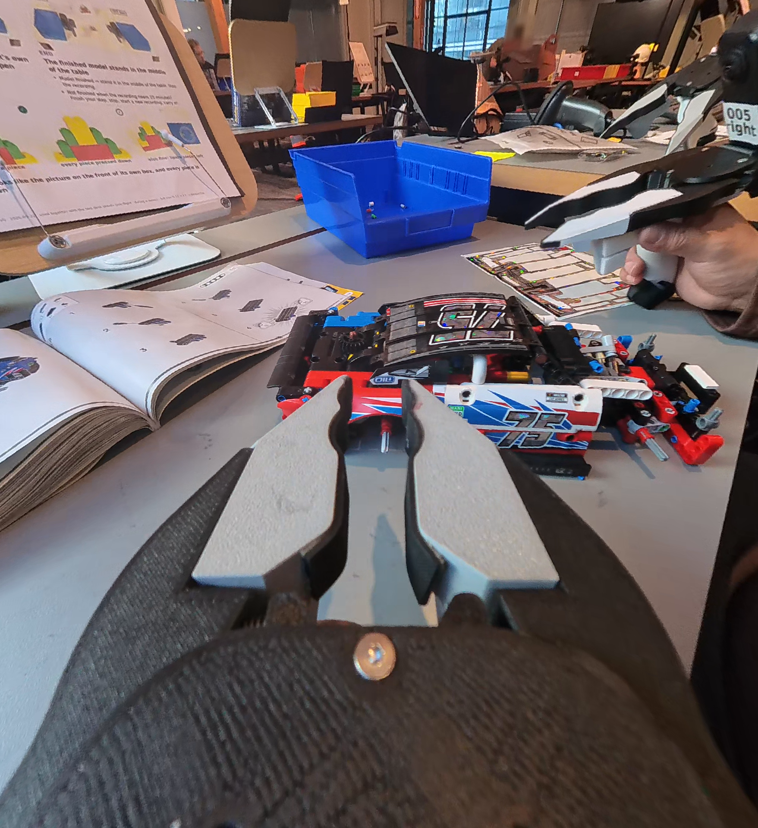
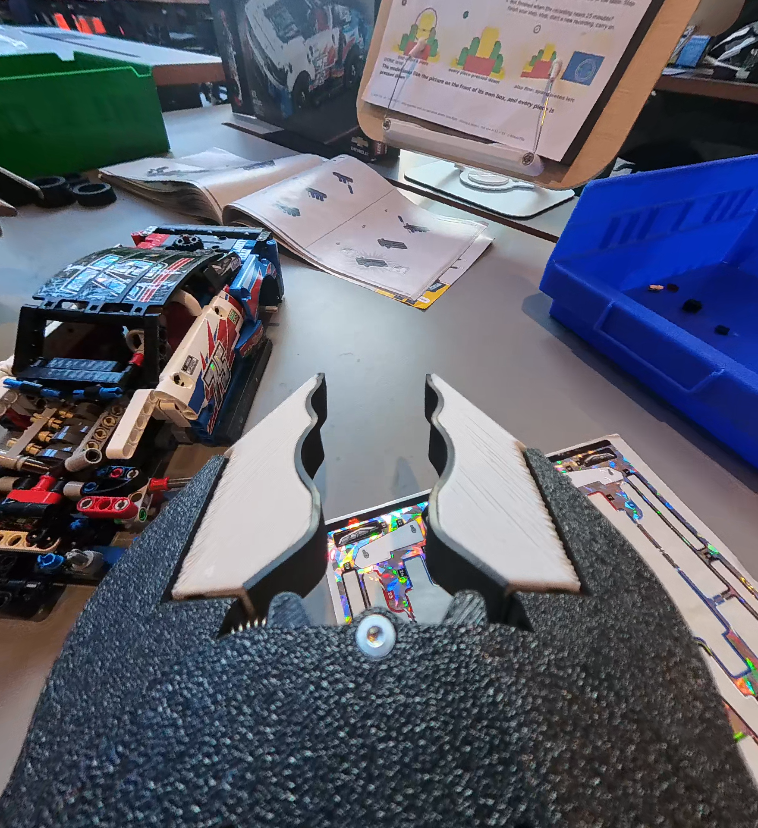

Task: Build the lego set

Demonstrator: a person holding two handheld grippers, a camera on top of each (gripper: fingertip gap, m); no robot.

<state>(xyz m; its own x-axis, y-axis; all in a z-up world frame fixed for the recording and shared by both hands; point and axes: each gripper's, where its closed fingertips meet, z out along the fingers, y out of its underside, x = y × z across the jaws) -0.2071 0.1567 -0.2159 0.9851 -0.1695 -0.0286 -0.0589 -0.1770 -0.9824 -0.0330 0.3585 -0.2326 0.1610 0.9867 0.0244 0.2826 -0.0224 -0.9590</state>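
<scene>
- Our left gripper [image 1: 374,394] points at the car's [image 1: 493,385] red-and-white side, jaws narrowly parted and empty.
- Our right gripper [image 2: 374,390] hovers over the sticker sheet [image 2: 664,596], jaws wide and empty.
- The car sits mid-table [image 2: 390,340], beside the open booklet [image 2: 359,215] and near the blue bin [image 2: 637,358].

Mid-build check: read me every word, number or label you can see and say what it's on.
I won't quote writing; these things bear it:
Lego car: number decals on roof and side.
Right gripper: white tag.
Sheet on the stand: printed lines.
Open booklet: step numbers.
Sticker sheet: too small to read.
Set box: blurred.
</scene>
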